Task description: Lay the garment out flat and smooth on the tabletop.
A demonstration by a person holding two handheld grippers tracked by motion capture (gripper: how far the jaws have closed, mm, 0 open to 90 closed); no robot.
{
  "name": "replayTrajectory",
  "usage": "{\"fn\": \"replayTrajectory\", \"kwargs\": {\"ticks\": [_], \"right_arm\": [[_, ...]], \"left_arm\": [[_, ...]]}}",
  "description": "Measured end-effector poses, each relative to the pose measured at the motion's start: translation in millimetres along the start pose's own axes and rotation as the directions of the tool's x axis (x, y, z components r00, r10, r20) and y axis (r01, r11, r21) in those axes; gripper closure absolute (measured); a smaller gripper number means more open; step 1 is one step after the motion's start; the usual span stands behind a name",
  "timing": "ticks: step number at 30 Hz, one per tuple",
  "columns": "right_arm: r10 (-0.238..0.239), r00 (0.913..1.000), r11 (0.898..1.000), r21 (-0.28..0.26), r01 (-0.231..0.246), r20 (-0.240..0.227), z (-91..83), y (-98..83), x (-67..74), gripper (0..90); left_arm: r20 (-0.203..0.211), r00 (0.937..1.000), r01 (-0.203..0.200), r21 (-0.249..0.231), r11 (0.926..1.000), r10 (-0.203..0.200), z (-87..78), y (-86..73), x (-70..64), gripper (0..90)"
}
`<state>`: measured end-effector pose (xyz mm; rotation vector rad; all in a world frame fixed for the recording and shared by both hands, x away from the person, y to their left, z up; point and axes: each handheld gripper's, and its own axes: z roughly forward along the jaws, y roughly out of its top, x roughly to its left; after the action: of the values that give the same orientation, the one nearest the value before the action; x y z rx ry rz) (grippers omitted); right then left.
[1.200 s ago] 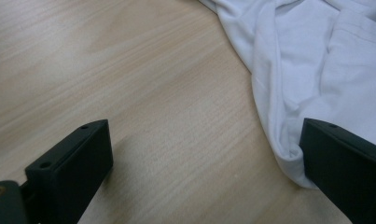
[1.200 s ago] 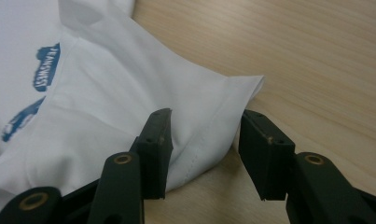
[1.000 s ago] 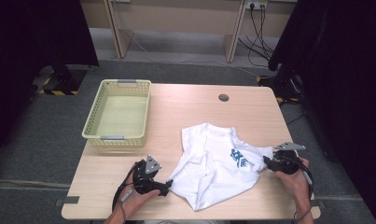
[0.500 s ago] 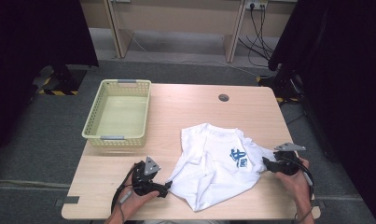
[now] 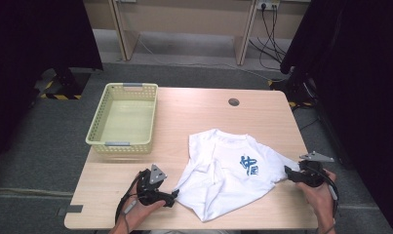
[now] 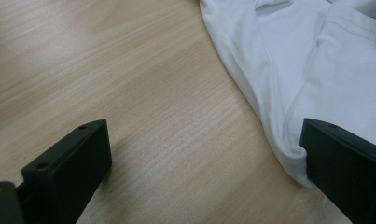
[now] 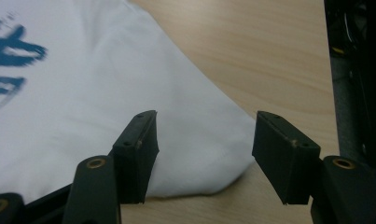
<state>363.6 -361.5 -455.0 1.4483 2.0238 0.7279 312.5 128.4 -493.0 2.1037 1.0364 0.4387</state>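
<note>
Your right tongs [image 7: 204, 154] stand apart, having just been opening; the sleeve edge of the white T-shirt [image 7: 106, 107] lies between and under the jaws, its rounded hem just ahead of them. The pads do not press the cloth. In the high view the right tongs [image 5: 289, 174] sit at the shirt's [image 5: 228, 178] right-hand sleeve tip.

Your left tongs [image 6: 199, 172] stand wide. Bare surface [image 6: 129, 70] lies between the jaws. A folded edge of the T-shirt [image 6: 288, 84] runs along the inside of the jaw at the right of the left gripper view and touches it or lies just beside it; which, you cannot tell. Nothing is clamped. In the high view the left tongs [image 5: 173, 197] sit at the shirt's lower left corner.

Between both tongs the shirt lies spread and rumpled, front up. A blue printed mark [image 5: 250, 165] sits on its chest, nearer your right tongs; the characters cannot be read.

Beyond your left tongs, well apart, a pale yellow basket [image 5: 99, 129] stands on the surface [image 5: 194, 112].
</note>
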Motion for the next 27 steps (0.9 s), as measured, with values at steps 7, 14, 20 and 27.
{"fn": "replayTrajectory", "kwargs": {"ticks": [7, 14, 20, 27], "right_arm": [[-0.069, 0.9857, 0.996, -0.065, 0.060, -0.154, -7.2, 12.5, 38.6, 38.5], [-0.178, 0.9400, 0.983, -0.087, 0.159, -0.291, -4.2, 13.9, 93.8, 37.7], [-0.225, 0.9162, 0.974, -0.074, 0.212, -0.332, 0.8, 9.0, 121.6, 37.5], [-0.230, 0.9109, 0.973, -0.054, 0.225, -0.343, 2.3, -1.7, 127.6, 36.9]], "left_arm": [[0.019, 0.9998, -0.009, -0.010, 0.9999, 0.009, 1.0, 1.7, -1.4, 3.5], [0.012, 0.9985, -0.052, -0.046, 0.9975, 0.053, 2.2, 16.9, -8.6, 5.1], [0.041, 0.9969, -0.065, -0.062, 0.9960, 0.067, 10.8, 31.0, -10.2, 8.6], [0.080, 0.9896, -0.113, -0.079, 0.9904, 0.119, 25.3, 48.1, -19.0, 16.3]]}}
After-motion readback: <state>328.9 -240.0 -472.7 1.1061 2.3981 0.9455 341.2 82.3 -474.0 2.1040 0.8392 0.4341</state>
